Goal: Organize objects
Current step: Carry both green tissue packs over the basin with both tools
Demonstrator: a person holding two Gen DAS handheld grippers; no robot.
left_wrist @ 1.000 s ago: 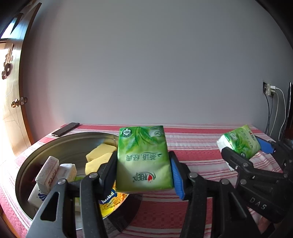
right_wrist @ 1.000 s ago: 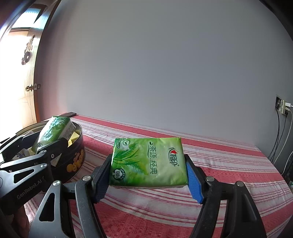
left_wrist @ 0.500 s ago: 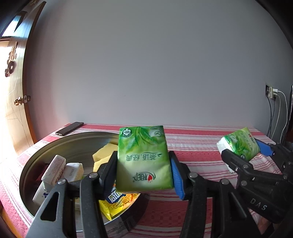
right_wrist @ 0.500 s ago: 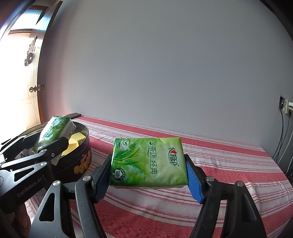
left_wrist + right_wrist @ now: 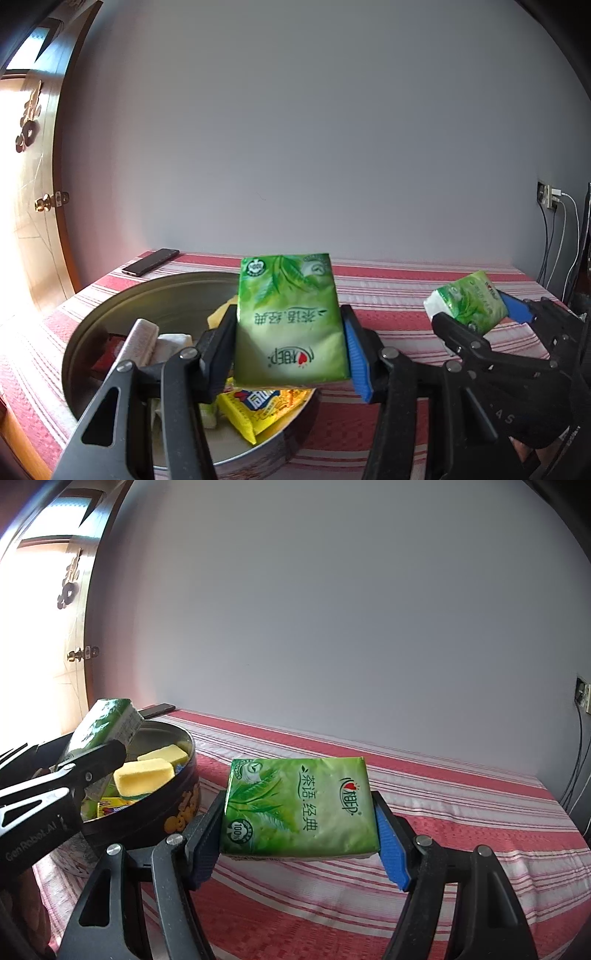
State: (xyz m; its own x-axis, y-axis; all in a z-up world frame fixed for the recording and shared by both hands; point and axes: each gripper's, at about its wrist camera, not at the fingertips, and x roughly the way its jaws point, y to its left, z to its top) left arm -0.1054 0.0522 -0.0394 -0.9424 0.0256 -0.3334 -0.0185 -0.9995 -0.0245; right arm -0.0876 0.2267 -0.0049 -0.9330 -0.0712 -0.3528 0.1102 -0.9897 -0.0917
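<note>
My left gripper is shut on a green tissue pack and holds it above the near right rim of a round metal tin. The tin holds yellow sponges, white wrapped bars and a yellow snack packet. My right gripper is shut on a second green tissue pack, held above the red striped tablecloth to the right of the tin. The left gripper with its pack shows in the right wrist view; the right one with its pack shows in the left wrist view.
A black phone lies on the table's far left corner behind the tin. A wooden door stands at the left. A wall socket with cables is at the right. The grey wall runs behind the table.
Both grippers have moved left toward the tin, each still shut on its tissue pack. The left pack now hangs further over the tin.
</note>
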